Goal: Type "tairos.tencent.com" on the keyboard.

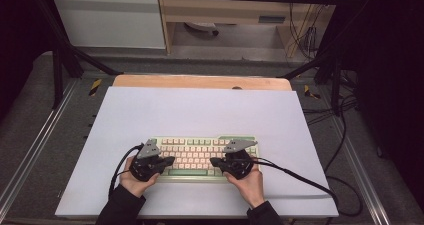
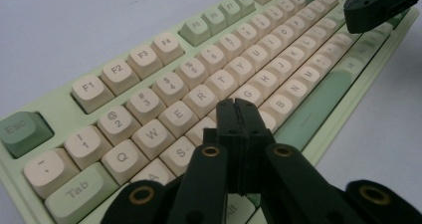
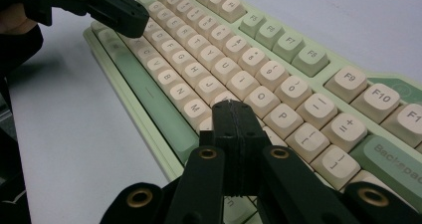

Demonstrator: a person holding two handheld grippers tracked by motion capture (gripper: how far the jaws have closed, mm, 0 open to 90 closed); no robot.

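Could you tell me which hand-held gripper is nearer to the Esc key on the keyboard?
Left. The left hand-held gripper, shut, sits over the letter keys right of the Esc key; the right hand-held gripper, shut, is over the keyboard's opposite half.
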